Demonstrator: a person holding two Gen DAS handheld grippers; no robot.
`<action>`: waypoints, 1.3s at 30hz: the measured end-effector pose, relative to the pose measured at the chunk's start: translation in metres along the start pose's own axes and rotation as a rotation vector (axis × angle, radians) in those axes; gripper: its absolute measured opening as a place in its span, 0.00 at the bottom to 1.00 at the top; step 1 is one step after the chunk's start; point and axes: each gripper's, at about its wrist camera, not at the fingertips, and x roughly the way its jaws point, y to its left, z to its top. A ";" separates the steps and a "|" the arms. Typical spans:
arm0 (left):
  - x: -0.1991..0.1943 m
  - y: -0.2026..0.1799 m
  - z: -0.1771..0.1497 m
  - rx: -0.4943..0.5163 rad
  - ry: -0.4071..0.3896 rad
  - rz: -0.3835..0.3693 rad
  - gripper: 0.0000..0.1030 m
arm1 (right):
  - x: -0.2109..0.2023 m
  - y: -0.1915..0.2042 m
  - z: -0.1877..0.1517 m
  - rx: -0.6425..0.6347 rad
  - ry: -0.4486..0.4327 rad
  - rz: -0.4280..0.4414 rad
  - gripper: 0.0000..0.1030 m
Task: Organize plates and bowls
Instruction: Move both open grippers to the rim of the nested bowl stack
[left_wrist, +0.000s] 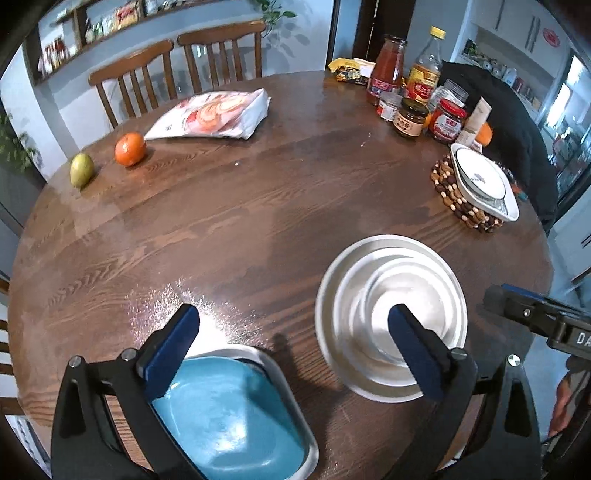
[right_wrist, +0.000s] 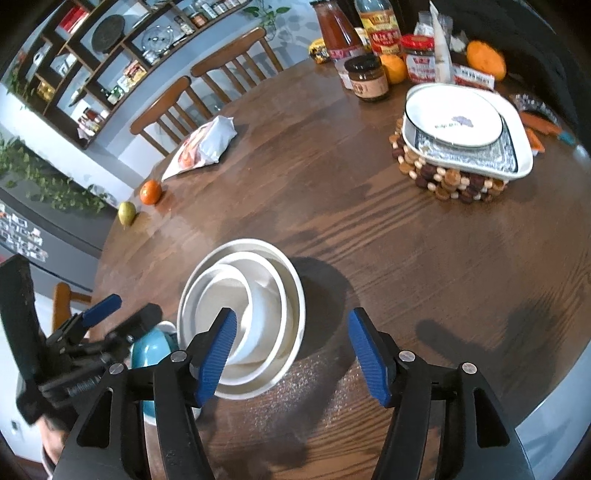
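The left gripper (left_wrist: 293, 332) hangs with its jaws spread wide and nothing between them — one finger over a blue plate (left_wrist: 229, 417) that lies in a steel tray (left_wrist: 291, 398) at the near edge of the round wooden counter (left_wrist: 240, 221). Just beside the tray sits a nest of white bowls (right_wrist: 243, 314), three stacked one inside the other. The right gripper (right_wrist: 291, 354) has its jaws parted too, holding nothing, its left finger over the bowls' rim. Farther off, a round white plate (right_wrist: 452, 122) rests in a square dish (right_wrist: 517, 162) on a beaded trivet (right_wrist: 443, 184), near jars and bottles.
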 end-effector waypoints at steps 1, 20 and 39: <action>0.001 0.005 0.002 -0.011 0.010 -0.007 0.99 | 0.000 -0.003 0.000 0.008 0.007 0.004 0.62; 0.039 0.025 0.011 0.024 0.165 0.031 0.98 | 0.019 -0.032 -0.010 0.102 0.082 -0.008 0.62; 0.055 0.017 0.015 0.051 0.216 0.045 0.98 | 0.033 -0.029 -0.010 0.112 0.117 -0.014 0.62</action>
